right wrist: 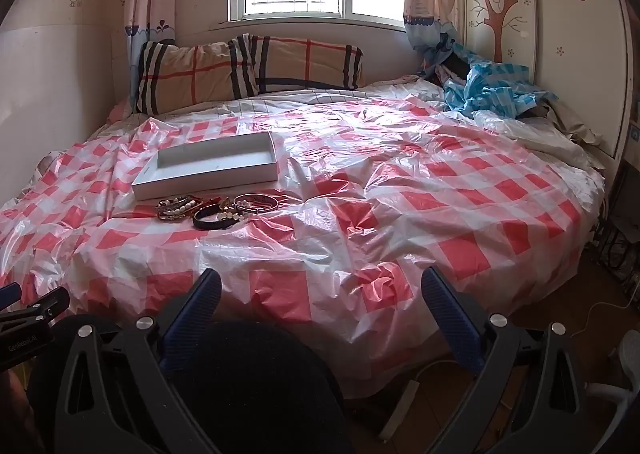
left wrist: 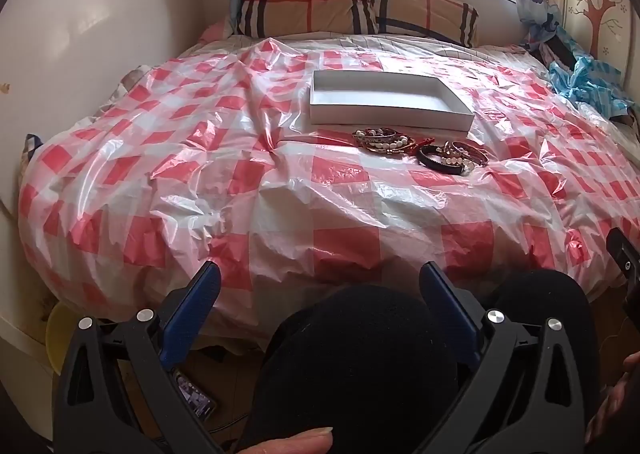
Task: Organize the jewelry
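Note:
A shallow white box [left wrist: 390, 100] lies open and empty on the bed; it also shows in the right wrist view [right wrist: 208, 166]. Just in front of it lies a pile of bracelets [left wrist: 420, 146], beaded, pearl, red and black; the same pile of bracelets [right wrist: 218, 208] shows in the right wrist view. My left gripper [left wrist: 320, 278] is open and empty, held back at the bed's near edge above a knee. My right gripper [right wrist: 320, 286] is open and empty too, well short of the jewelry.
A red-and-white checked plastic sheet [left wrist: 240, 174] covers the bed. Plaid pillows [left wrist: 352, 6] lie at the head under the window. Blue crumpled plastic [right wrist: 492, 90] sits at the far right. A phone [left wrist: 196, 398] lies on the floor by the bed.

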A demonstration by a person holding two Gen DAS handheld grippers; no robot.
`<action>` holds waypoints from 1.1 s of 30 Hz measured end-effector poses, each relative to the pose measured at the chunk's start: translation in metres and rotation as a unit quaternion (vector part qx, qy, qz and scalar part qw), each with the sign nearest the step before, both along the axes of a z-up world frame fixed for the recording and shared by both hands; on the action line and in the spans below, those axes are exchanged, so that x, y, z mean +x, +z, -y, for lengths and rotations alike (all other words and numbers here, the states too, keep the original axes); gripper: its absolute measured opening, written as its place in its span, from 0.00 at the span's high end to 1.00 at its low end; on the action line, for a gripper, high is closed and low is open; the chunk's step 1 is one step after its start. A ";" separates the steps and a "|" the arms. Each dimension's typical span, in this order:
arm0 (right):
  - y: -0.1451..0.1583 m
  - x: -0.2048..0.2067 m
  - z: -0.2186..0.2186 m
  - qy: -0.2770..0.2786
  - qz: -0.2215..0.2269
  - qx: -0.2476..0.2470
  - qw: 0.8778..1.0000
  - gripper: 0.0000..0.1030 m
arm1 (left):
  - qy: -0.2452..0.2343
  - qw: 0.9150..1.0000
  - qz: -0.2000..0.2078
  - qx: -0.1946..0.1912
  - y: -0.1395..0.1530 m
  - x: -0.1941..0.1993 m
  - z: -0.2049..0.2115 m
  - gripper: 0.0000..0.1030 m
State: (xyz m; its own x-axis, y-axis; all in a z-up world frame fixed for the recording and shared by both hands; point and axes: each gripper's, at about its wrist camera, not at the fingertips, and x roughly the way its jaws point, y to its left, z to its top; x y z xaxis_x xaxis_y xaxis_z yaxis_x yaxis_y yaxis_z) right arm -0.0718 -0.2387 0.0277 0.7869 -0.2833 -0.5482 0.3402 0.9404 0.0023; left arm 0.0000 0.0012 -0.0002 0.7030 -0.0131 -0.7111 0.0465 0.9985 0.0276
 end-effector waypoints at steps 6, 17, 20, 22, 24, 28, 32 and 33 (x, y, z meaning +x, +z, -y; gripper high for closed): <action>0.000 0.000 0.001 0.000 0.000 0.001 1.000 0.07 | -0.003 1.000 -0.001 0.001 0.000 0.000 0.001 0.07; 0.000 -0.001 0.002 0.000 0.000 0.002 1.000 0.07 | -0.017 1.000 0.005 -0.001 0.000 -0.003 0.009 0.07; 0.000 -0.001 0.002 0.000 0.000 0.002 1.000 0.07 | -0.021 1.000 0.006 -0.011 0.000 -0.004 0.010 0.07; 0.000 -0.001 0.002 0.000 0.000 0.002 1.000 0.07 | -0.024 1.000 0.003 -0.018 0.002 -0.003 0.008 0.07; 0.000 -0.001 0.002 0.000 0.001 0.003 1.000 0.07 | -0.024 1.000 0.000 -0.019 0.002 -0.003 0.006 0.07; 0.001 -0.002 0.003 0.000 0.001 0.003 1.000 0.07 | -0.024 1.000 0.003 -0.018 0.002 -0.004 0.007 0.07; 0.001 -0.002 0.003 0.000 0.002 0.004 1.000 0.07 | -0.029 0.999 0.011 -0.019 0.004 -0.006 0.007 0.07; 0.001 -0.003 0.003 0.000 0.002 0.004 1.000 0.07 | -0.029 0.999 0.014 -0.019 0.004 -0.007 0.007 0.07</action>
State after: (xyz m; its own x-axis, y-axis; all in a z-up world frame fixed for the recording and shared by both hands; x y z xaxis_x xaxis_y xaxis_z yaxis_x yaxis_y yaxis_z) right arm -0.0744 -0.2418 0.0287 0.7887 -0.2794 -0.5476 0.3402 0.9403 0.0102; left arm -0.0071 -0.0055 0.0039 0.7191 -0.0821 -0.6900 0.1051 0.9944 -0.0088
